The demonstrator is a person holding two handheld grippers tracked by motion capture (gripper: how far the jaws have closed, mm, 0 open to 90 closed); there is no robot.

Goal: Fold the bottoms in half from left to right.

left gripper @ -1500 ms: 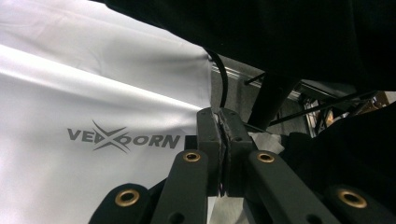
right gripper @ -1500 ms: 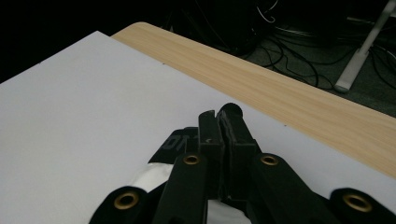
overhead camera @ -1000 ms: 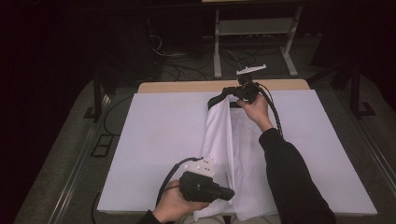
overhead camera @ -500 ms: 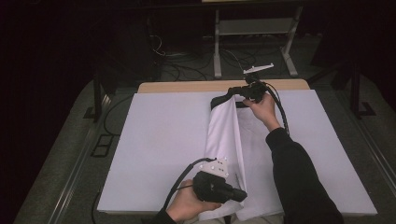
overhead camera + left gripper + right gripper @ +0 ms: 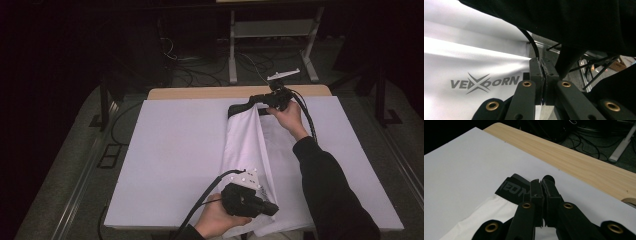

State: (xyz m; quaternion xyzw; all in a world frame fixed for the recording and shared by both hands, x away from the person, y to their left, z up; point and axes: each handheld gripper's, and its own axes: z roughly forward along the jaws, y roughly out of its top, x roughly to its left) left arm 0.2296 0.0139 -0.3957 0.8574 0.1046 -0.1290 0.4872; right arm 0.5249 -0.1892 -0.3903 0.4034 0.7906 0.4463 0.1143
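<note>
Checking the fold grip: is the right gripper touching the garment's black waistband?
Touching. In the right gripper view the right gripper has its jaws shut on the black waistband of the white garment.

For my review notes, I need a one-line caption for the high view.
Two hand-held grippers, left and right, pinch opposite ends of white shorts on a white table.

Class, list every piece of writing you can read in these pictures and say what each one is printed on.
"VEXOORN", grey letters with a large crossed X in the middle, on the white garment, seen in the left gripper view.
"NEON", partly hidden behind the right claw, on the garment's black waistband; more letters may be covered.
In the high view the small marks on the garment are too small to read.
</note>
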